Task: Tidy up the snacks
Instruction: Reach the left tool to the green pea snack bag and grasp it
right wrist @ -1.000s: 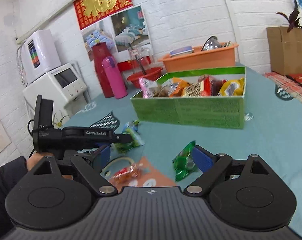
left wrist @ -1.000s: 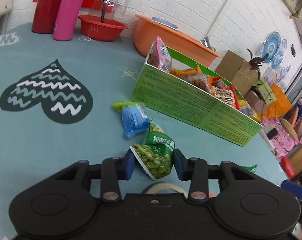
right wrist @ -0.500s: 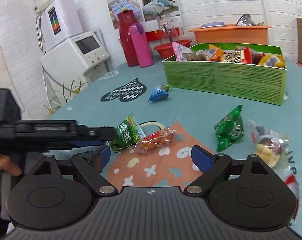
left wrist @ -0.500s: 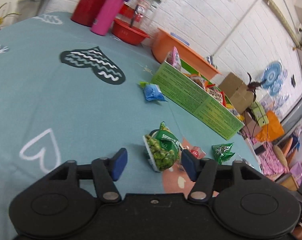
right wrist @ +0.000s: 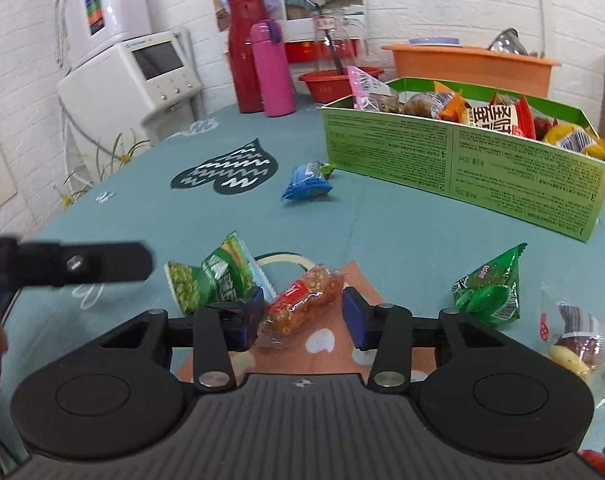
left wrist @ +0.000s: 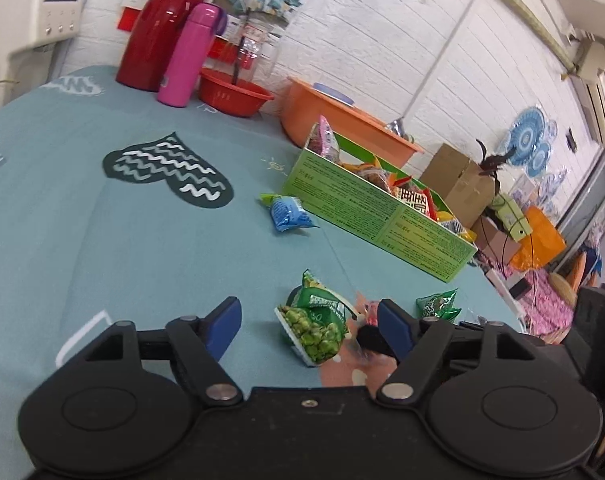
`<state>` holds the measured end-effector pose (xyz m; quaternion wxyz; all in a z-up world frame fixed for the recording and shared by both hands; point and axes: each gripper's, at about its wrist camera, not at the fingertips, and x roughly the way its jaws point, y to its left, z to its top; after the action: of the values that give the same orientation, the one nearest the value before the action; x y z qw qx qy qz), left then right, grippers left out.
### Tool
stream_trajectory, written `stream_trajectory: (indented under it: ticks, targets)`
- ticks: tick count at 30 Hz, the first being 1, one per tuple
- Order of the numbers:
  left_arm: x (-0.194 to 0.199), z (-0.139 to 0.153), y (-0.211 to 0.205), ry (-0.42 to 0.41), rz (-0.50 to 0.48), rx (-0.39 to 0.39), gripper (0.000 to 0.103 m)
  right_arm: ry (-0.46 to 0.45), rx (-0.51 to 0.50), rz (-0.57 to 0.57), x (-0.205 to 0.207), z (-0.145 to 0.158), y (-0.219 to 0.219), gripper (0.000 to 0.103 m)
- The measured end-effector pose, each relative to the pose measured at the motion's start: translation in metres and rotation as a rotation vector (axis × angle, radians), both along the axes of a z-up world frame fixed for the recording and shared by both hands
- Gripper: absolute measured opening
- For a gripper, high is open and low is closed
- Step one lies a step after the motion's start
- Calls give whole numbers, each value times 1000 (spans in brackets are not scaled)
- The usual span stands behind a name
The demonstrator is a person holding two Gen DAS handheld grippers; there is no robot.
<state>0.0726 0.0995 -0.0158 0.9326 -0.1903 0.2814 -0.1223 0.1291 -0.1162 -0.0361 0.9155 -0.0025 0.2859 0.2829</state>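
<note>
Only the right wrist view shows the right gripper [right wrist: 302,314] closing around a clear-wrapped orange snack bar [right wrist: 302,304], its pads not yet pressing. The left gripper [left wrist: 308,326] spreads wide around a green pea packet [left wrist: 314,326] lying untouched on the table. Farther right stands the green snack box [right wrist: 462,160], its print too small to read.

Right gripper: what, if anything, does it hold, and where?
Nothing yet: the right gripper is closing around the clear-wrapped orange snack bar, across its middle.
</note>
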Motion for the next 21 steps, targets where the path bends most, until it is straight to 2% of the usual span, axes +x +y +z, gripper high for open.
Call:
stream_trajectory:
  ticks: [4, 7, 11, 12, 13, 14, 16, 21]
  targets:
    - [23, -8, -12, 34, -39, 46, 103, -5, 3, -6, -10, -1, -13, 75]
    - [35, -15, -17, 73, -57, 72, 103, -3, 11, -13, -10, -2, -16, 79]
    - [38, -17, -19, 74, -62, 90, 103, -9, 9, -21, -6, -4, -12, 81]
    - [39, -17, -19, 75, -63, 93, 94, -7, 6, -17, -4, -5, -11, 79]
    - [40, -17, -21, 77, -68, 104, 72, -4, 10, -9, -4, -6, -11, 70]
    - [41, -17, -22, 82, -85, 113, 65, 0, 19, 2, -4, -6, -11, 49]
    - [40, -17, -25, 88, -96, 103, 64, 22, 52, 25, -4, -6, -14, 38]
    - [34, -11, -26, 95, -102, 36, 61, -1, 69, 26, -14, 3, -23, 35]
